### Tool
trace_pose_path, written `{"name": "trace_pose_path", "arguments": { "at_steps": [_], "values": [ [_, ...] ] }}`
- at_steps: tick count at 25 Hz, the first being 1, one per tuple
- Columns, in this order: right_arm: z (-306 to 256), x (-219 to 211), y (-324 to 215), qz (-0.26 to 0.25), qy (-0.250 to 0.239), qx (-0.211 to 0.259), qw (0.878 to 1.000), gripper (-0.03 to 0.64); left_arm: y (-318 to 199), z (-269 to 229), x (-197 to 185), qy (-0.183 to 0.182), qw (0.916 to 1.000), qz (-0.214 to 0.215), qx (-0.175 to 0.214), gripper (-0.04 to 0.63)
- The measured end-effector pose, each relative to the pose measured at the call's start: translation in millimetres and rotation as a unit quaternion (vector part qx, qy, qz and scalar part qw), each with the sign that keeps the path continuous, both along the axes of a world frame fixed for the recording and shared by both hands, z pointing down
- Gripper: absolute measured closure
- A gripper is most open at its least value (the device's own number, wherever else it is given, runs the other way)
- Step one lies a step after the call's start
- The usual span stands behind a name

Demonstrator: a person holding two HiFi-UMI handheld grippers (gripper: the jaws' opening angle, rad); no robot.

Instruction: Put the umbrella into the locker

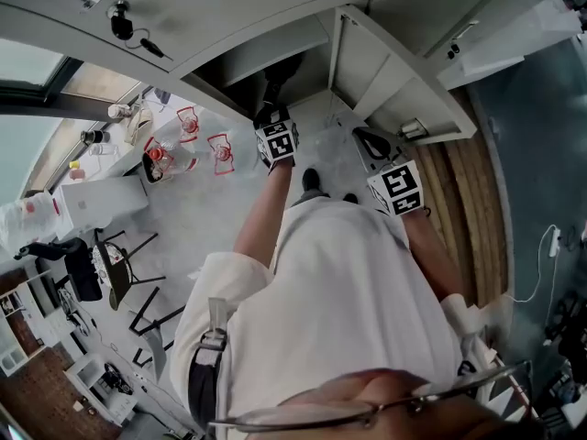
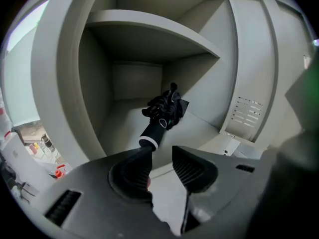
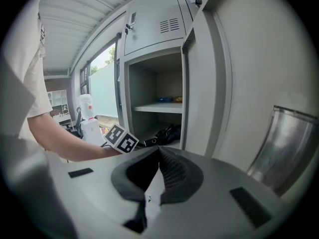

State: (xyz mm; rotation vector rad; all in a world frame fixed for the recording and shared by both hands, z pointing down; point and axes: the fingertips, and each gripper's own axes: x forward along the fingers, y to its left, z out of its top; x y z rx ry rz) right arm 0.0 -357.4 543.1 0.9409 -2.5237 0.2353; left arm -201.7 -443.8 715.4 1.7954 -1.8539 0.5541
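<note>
Far left, head view: a black chair (image 1: 90,269) stands on the floor, and clear bottles with red markings (image 1: 188,145) stand in a group beyond it.

Left gripper (image 2: 162,151): released. Its jaws stand a narrow gap apart with nothing between the pads. It points into the open lower compartment of the grey locker (image 2: 65,83), just short of the compartment's front edge. Its marker cube (image 3: 121,139) and the person's bare forearm (image 3: 65,146) show in the right gripper view, in front of the same opening.

Umbrella (image 2: 164,111): black, folded, lying on the floor of that lower compartment beneath the shelf (image 2: 149,26). The bunched canopy lies toward the back. The handle end, which carries a white band, points out toward the left gripper and sits just beyond the tip of one jaw. No pad touches it.

Locker door (image 2: 254,59): swung open at the right of the compartment, with vent slots on its inner face.

Right gripper (image 3: 159,149): clenched, jaw tips together, holding nothing. It is to the right of the opening, near the edge of the open door, well apart from the umbrella.
</note>
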Motion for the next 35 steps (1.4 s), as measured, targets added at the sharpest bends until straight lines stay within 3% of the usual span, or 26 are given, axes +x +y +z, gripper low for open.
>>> {"name": "trace_pose_path", "arguments": {
  "at_steps": [7, 13, 17, 26, 35],
  "values": [
    [-4.3, 3.7, -5.9, 0.006, 0.001, 0.006, 1.000, 0.609, -26.4, 1.0, -2.7, 0.005, 0.9998, 0.019, 0.006, 0.466],
    [-5.5, 8.3, -6.1, 0.006, -0.004, 0.005, 1.000, 0.609, -18.1, -2.0, 1.1, 0.004, 0.9994, 0.027, 0.020, 0.466],
    [-7.4, 12.2, -0.6, 0.000, -0.013, 0.008, 1.000, 0.609, -4.0, -11.5, -1.6, 0.003, 0.9994, 0.019, 0.027, 0.466],
    [-11.5, 29.9, 22.8, -0.033, -0.029, 0.018, 0.999, 0.609, 36.8, -60.8, 18.0, 0.020, 0.9963, 0.007, 0.083, 0.469],
    [-10.6, 46.9, 49.5, -0.068, -0.045, 0.021, 0.996, 0.609, 103.3, -120.3, 49.8, 0.029, 0.9903, 0.004, 0.136, 0.517]
  ]
}}
